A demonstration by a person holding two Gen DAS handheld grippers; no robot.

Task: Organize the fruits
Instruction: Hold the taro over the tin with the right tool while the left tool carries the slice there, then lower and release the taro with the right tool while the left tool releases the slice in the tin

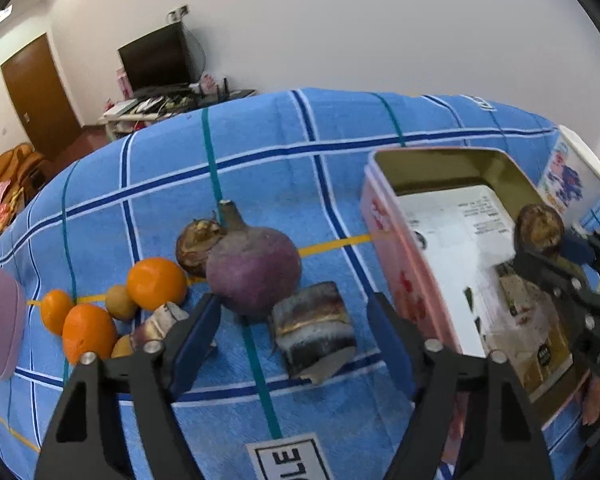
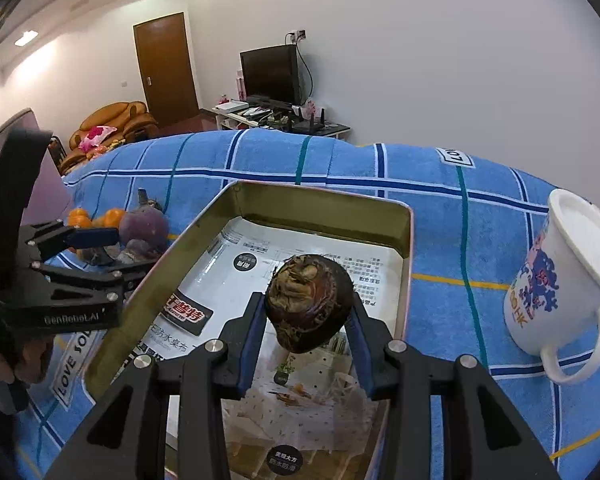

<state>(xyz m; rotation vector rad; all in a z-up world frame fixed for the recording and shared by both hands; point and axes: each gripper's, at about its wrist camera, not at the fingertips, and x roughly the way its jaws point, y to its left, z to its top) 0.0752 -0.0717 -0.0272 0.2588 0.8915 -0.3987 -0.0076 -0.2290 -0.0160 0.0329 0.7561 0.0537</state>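
My right gripper [image 2: 306, 320] is shut on a dark brown water chestnut [image 2: 310, 302] and holds it above the open pink tin box [image 2: 204, 224]; both show at the right of the left wrist view, chestnut [image 1: 538, 228], tin [image 1: 396, 264]. My left gripper [image 1: 296, 324] is open and empty, its jaws on either side of a grey striped chunk [image 1: 314, 328], just short of a purple turnip [image 1: 254, 270]. A second chestnut [image 1: 198, 244], oranges [image 1: 156, 282] and a small brown fruit [image 1: 120, 302] lie to the left on the blue checked cloth [image 1: 260, 152].
A white printed mug [image 2: 560, 288] stands right of the tin. A pink cylinder [image 1: 0, 320] stands at the far left. A paper sheet lines the tin. Beyond the table are a TV stand, a door and a sofa.
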